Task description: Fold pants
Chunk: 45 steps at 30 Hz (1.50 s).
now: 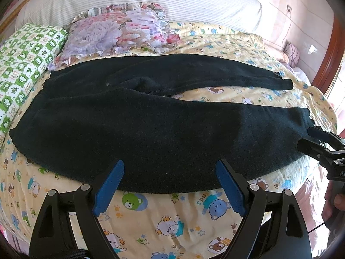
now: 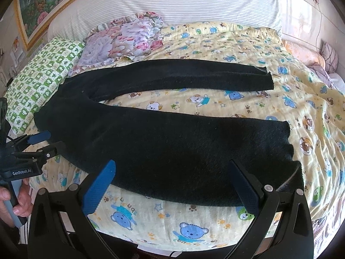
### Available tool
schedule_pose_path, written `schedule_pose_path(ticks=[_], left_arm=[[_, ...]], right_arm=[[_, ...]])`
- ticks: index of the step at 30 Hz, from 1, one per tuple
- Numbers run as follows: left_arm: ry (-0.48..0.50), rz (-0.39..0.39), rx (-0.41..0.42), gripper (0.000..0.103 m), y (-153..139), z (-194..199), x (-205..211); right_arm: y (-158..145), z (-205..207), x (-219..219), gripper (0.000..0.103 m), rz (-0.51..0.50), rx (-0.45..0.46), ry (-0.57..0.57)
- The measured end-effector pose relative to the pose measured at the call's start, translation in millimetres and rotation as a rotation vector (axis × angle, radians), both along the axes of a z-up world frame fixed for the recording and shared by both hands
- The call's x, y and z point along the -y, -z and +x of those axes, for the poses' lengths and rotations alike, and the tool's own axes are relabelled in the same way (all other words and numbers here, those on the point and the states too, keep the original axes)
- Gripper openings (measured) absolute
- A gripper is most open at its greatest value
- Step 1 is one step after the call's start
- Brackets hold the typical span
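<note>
Black pants [image 1: 133, 116] are laid flat across the bed [image 1: 172, 213], on the yellow bear-print sheet, waist toward the green pillow [image 1: 23, 69], both legs spread apart, cuffs to the right. No fold is seen yet; the task is judged barely started, all folds left. The left gripper [image 1: 170, 172] is held spread wide at the near edge of the near leg, nothing grasped. The right gripper [image 2: 172, 172] is likewise spread wide at the near leg toward its cuff, nothing pinched.
</note>
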<state>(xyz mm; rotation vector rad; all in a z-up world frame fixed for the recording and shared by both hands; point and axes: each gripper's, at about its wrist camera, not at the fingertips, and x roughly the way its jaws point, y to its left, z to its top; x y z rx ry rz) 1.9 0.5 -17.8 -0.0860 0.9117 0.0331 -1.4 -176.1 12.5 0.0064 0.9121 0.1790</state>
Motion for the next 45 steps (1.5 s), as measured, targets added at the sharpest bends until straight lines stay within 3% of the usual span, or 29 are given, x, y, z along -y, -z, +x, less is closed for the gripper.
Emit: schedule_pose_path(ticks=[9,21,38,45], left_arm=[[0.005,-0.008,-0.007,0.088,2.8,5.3,0.2],[0.007,-0.008,-0.02,0.088,2.5,14.5,0.2],[0.058,0.012,-0.024,0.088,-4.3,43.0,10.4],[0.125,0.039,-0.013,0.088,-13.8,69.7,13.3]], right_arm=[[1.0,2.8,1.0,0.103,-0.019,-0.002,0.007],[-11.5,8.3,-5.0,0.103,-0.128,0.036,0.043],[-7.8,24.5,-0.2,0.103,-0.144,0.021,0.045],[-11.2,39.6,23.3,0.103,-0.018,-0.003,0.051]])
